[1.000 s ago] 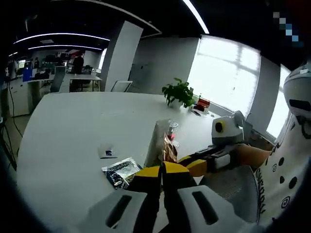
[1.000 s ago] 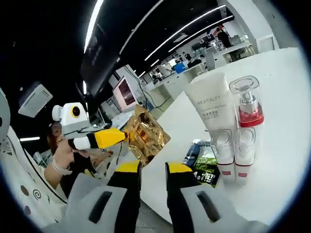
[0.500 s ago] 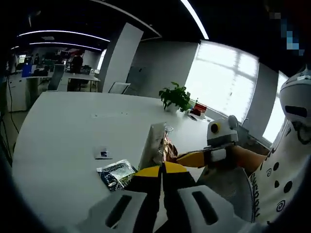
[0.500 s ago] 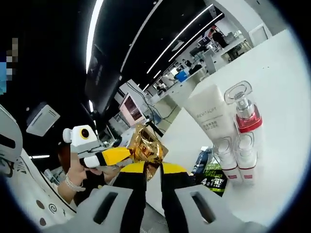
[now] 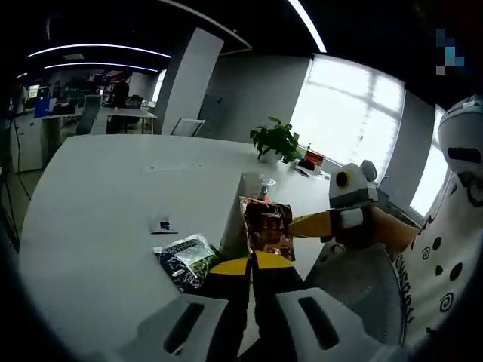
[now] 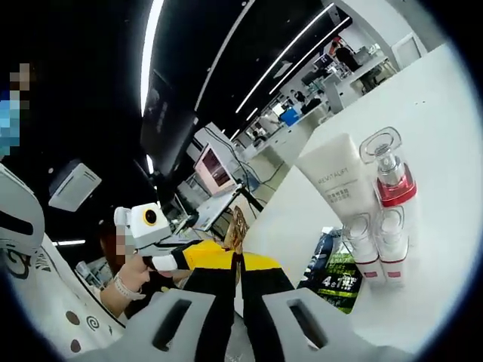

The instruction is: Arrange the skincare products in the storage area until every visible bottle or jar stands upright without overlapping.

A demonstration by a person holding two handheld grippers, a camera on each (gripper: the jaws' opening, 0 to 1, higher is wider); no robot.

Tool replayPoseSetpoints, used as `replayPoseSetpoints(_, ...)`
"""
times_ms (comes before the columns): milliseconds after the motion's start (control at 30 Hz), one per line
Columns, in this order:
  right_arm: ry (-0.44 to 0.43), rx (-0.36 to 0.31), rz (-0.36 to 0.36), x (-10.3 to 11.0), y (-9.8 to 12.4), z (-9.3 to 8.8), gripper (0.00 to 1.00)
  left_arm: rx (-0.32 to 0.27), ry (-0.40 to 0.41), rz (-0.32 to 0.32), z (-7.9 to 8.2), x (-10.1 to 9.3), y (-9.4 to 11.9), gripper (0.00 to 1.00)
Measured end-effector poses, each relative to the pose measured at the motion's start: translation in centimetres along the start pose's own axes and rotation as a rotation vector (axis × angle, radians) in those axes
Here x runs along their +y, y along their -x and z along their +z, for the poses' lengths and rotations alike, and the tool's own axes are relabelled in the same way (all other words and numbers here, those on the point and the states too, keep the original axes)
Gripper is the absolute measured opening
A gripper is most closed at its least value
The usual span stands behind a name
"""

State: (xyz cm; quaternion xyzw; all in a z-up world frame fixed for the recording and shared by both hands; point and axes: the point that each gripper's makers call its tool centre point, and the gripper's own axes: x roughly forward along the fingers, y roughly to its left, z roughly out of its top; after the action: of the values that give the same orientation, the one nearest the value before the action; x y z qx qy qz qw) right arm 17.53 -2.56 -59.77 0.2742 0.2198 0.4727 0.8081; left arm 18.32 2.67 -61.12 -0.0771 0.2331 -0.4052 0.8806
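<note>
A gold foil sachet hangs in the air off the table's edge, facing the left gripper view. Its lower edge sits at my left gripper, whose jaws are shut. My right gripper reaches in from the right and touches the sachet's right edge. In the right gripper view the sachet shows edge-on, pinched between the shut jaws of my right gripper, with my left gripper beside it. On the table stand a white tube, a red pump bottle and two small bottles.
A dark green sachet lies flat by the bottles, near the edge of the white table. A small packet lies further in. A potted plant and a red item sit far back. A mesh chair stands below.
The right gripper has shut on the gold sachet, which has turned from edge-on to face-on in the left gripper view. Both cameras shifted slightly.
</note>
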Motion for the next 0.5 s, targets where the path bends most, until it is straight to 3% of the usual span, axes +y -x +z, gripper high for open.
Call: replayPoseSetpoints(500, 0.054, 0.024, 0.029, 1.0, -0.5, 0.1, 0.01, 0.000, -0.018, -0.032, -1.4, 0.8, 0.9, 0.04)
